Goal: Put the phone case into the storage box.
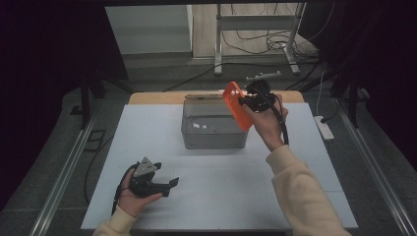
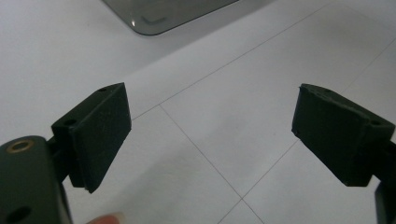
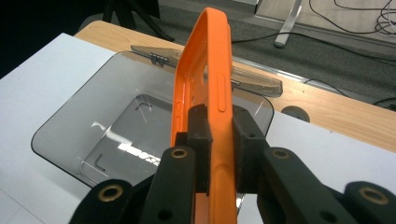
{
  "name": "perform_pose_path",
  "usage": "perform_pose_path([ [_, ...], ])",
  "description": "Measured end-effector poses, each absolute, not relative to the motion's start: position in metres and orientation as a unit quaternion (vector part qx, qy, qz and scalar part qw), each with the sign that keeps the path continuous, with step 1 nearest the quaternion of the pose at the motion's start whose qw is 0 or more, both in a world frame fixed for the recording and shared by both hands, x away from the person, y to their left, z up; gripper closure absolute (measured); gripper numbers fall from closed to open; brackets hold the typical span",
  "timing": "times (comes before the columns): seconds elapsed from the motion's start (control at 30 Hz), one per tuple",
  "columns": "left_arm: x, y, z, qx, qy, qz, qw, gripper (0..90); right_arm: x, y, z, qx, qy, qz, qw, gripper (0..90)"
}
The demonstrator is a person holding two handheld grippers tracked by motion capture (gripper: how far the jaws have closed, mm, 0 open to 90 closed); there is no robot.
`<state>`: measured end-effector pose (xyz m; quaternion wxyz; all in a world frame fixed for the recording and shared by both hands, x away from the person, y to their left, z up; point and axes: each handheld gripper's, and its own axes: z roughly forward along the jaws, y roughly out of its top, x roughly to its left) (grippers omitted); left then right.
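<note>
An orange phone case (image 1: 237, 105) hangs in the air over the right end of a clear grey plastic box (image 1: 214, 129). My right gripper (image 1: 247, 101) is shut on the case's edge; in the right gripper view the two pads clamp the orange phone case (image 3: 208, 88) edge-on, above the open box (image 3: 116, 135). The box's lid (image 3: 252, 80) lies folded back behind it. My left gripper (image 1: 172, 183) rests low over the white table near the front left, jaws wide apart. Nothing sits between the left gripper (image 2: 210, 135) pads (image 2: 100, 135).
A white sheet (image 1: 147, 142) covers the table, with a wooden edge (image 1: 157, 97) at the back. A corner of the box (image 2: 154, 18) shows ahead of the left gripper. A white power strip (image 1: 324, 127) lies by the right edge. Metal stand legs (image 1: 255, 44) and cables are on the floor behind.
</note>
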<state>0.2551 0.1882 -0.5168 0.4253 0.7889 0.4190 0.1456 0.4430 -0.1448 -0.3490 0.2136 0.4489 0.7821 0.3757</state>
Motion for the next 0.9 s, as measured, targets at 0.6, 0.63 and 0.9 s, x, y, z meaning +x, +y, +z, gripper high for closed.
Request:
perform_pose_path([
  [0.6, 0.255, 0.189, -0.517, 0.788, 0.419, 0.146, 0.426, 11.8, 0.454, -0.145, -0.357, 0.465, 0.777, 0.364, 0.217, 79.5],
  [0.63, 0.255, 0.189, -0.517, 0.788, 0.419, 0.146, 0.426, 11.8, 0.454, -0.145, -0.357, 0.466, 0.777, 0.364, 0.216, 79.5],
  [0.9, 0.255, 0.189, -0.517, 0.789, 0.419, 0.146, 0.426, 11.8, 0.459, -0.143, -0.362, 0.474, 0.775, 0.356, 0.218, 79.5],
])
